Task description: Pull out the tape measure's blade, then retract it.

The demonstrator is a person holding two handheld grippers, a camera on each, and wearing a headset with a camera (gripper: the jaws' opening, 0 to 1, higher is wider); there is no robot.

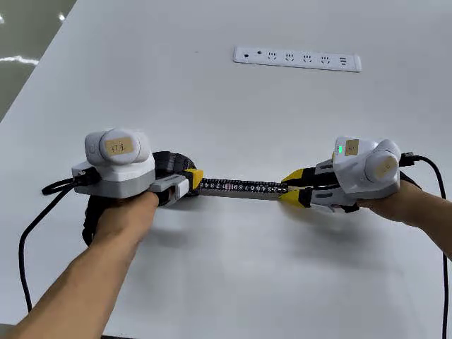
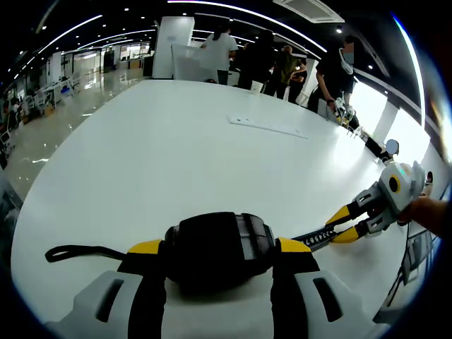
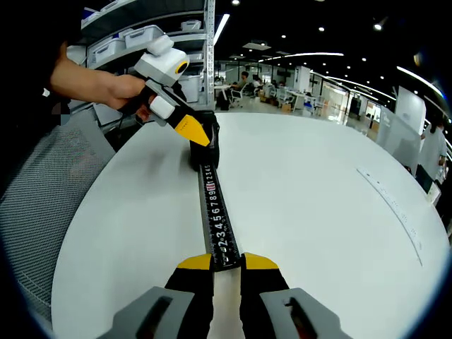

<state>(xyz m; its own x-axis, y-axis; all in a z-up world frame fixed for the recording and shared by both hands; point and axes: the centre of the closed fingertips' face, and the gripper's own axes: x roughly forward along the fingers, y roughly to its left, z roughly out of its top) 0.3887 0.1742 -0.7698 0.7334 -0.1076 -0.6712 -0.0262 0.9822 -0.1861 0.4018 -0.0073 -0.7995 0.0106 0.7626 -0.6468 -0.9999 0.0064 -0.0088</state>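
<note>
Black tape measure case (image 2: 219,247) sits clamped between our left gripper's (image 1: 187,183) jaws, low over the white table (image 1: 212,106). Our right gripper (image 3: 227,265) pinches the end of the blade (image 3: 214,205), which stretches between the two. We judge the blade thin, springy, slick and sharp-edged: hold it flat at the tip, grip the case by its wide sides, let it back slowly.

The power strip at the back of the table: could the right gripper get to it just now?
Probably not yet: the right gripper is shut on the blade and must let go first. The table up to the power strip looks bare.
</note>
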